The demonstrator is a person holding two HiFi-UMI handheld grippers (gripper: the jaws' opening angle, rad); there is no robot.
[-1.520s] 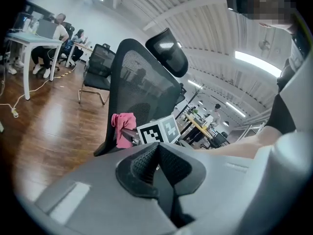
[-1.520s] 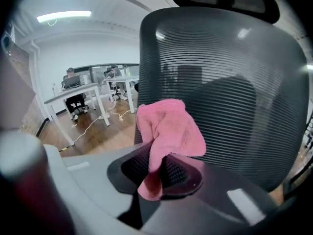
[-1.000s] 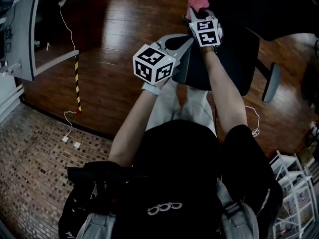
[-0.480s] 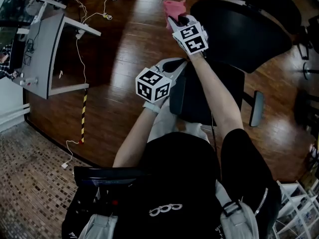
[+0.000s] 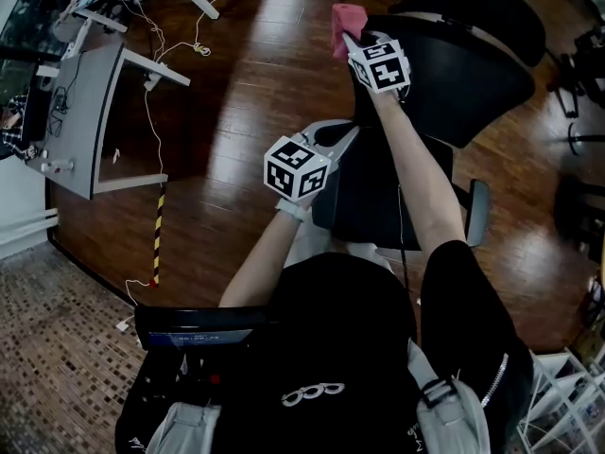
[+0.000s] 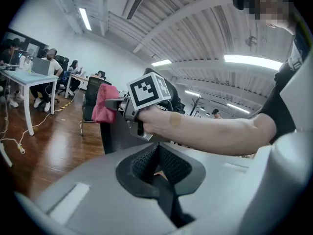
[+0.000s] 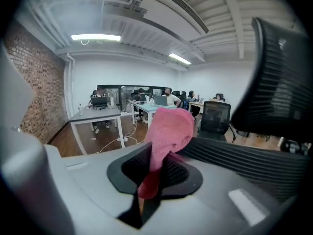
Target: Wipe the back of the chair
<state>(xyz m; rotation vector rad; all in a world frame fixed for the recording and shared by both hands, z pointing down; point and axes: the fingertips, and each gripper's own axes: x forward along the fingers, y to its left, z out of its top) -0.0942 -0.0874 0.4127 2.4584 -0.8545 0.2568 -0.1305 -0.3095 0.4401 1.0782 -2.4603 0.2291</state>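
The right gripper pinches a pink cloth at the top edge of the black mesh chair back. The left gripper hovers lower, its jaws pressed together with nothing between them.

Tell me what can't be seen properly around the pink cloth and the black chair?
- Head view: whether the pink cloth touches the black mesh chair back. The right gripper covers that spot.
- Head view: the chair's base, hidden beneath its seat.
- Head view: small items on the grey desk, too tiny to identify.
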